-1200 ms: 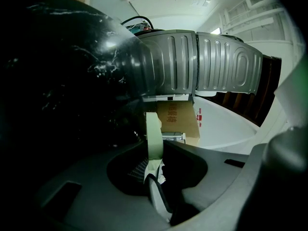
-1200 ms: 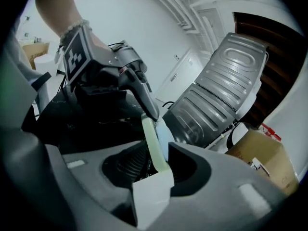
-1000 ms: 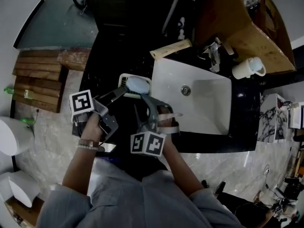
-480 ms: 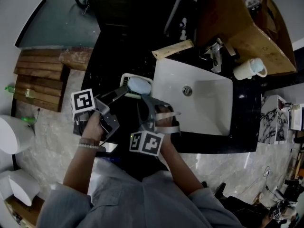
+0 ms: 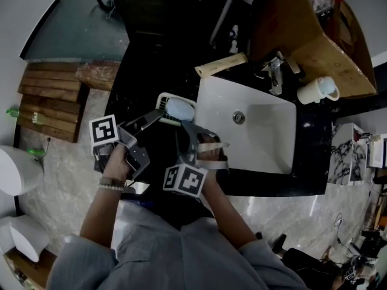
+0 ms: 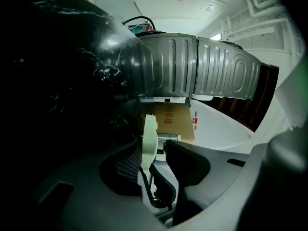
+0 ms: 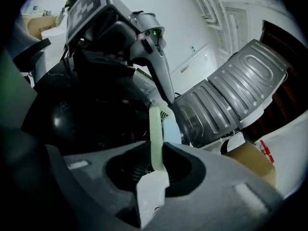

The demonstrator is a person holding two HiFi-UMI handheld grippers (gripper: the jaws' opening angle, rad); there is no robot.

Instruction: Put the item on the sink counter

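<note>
A pale green soap dish (image 5: 163, 100) holding a light blue bar of soap (image 5: 180, 108) is over the black sink counter (image 5: 148, 59), just left of the white basin (image 5: 254, 132). My left gripper (image 5: 158, 115) reaches its left end. In the left gripper view its jaws are opening around the dish's rim (image 6: 149, 137), and one jaw stands apart from it. My right gripper (image 5: 185, 124) comes from the front. In the right gripper view its jaws are closing, pinched on the dish's rim (image 7: 155, 134) with the soap (image 7: 171, 129) beyond. Whether the dish rests on the counter is hidden.
A faucet (image 5: 275, 71) stands behind the basin, with a white mug (image 5: 317, 89) to its right. A long tan box (image 5: 221, 64) lies at the basin's back left corner. A wooden shelf (image 5: 308, 29) is at the back right, and marble floor (image 5: 66, 162) lies to the left.
The right gripper's jaws have come together on the dish's front rim. The left gripper has loosened at the dish's left end. The dish has hardly moved.
</note>
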